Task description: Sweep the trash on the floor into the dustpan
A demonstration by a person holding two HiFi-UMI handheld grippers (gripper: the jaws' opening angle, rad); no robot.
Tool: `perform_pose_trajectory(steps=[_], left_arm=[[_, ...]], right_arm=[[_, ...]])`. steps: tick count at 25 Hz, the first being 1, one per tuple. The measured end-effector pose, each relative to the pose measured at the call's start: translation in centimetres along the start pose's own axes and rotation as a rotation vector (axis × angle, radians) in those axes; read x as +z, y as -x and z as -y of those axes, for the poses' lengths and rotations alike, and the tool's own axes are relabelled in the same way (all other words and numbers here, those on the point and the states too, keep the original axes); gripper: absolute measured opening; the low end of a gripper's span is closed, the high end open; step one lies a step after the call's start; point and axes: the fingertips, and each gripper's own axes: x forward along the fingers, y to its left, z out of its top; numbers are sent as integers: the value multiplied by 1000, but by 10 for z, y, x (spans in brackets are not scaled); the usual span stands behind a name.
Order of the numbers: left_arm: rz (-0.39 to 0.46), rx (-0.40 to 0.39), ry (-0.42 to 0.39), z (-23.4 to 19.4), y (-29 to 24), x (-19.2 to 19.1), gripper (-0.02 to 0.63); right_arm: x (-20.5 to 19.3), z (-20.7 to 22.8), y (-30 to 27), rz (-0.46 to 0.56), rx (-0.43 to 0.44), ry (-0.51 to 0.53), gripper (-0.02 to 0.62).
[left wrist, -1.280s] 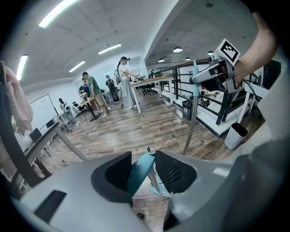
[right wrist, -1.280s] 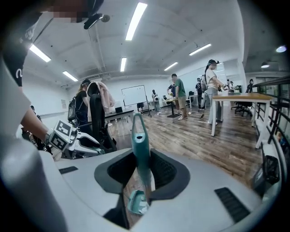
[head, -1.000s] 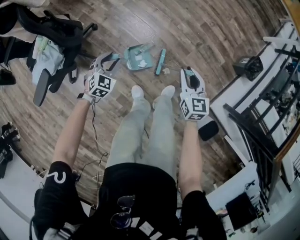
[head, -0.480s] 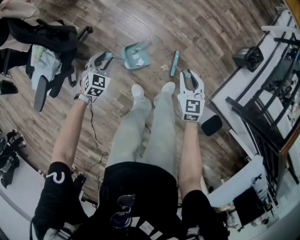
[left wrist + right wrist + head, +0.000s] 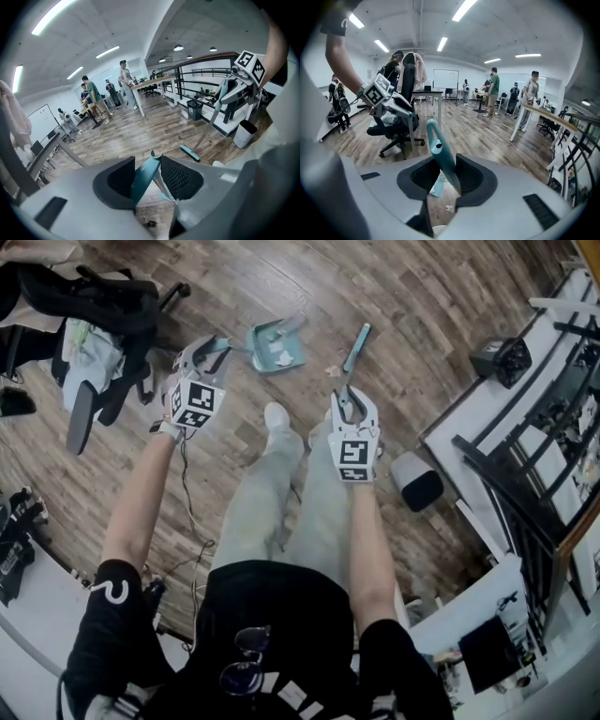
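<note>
the left gripper [image 5: 212,347] pinched the teal dustpan handle [image 5: 144,177] between its pads. the dustpan [image 5: 277,345] sat on the wooden floor [image 5: 422,296] at 3 o'clock from it, with pale scraps [image 5: 278,356] lying inside. the right gripper [image 5: 345,397] was clamped on the broom handle [image 5: 443,159], and the broom [image 5: 356,343] ran off toward 1 o'clock. a small bit of trash [image 5: 330,371] lay on the floor at 11 o'clock from that gripper, between dustpan and broom.
</note>
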Motion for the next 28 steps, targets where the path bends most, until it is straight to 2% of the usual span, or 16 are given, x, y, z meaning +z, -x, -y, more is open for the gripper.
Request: perform_pose_trajectory(steps=[3,9,16,18,20,25,28], left_arm=[[2,1,1,0,0,0,155],[5,7,1,-1,-1,-2,156],[2,4,3,0,1,0,156],[1,6,4,1,2,0,156],[1,7,5,2,2,0,156],[5,12,6,2,2,0,156],[11,15,4,3,4,0,156]], right_arm=[[-8,5,11,-34,4,43,94],[-25,-6,30,-116,86,170,89],[-23,-31,33,-130,167,209,91],[-20,-36,30,-118,171,166,94],[-13,-33,26,-89,147,75,100],[16,-7,5,33,14,-194,107],[29,4,-7,74,-45,-270,109]])
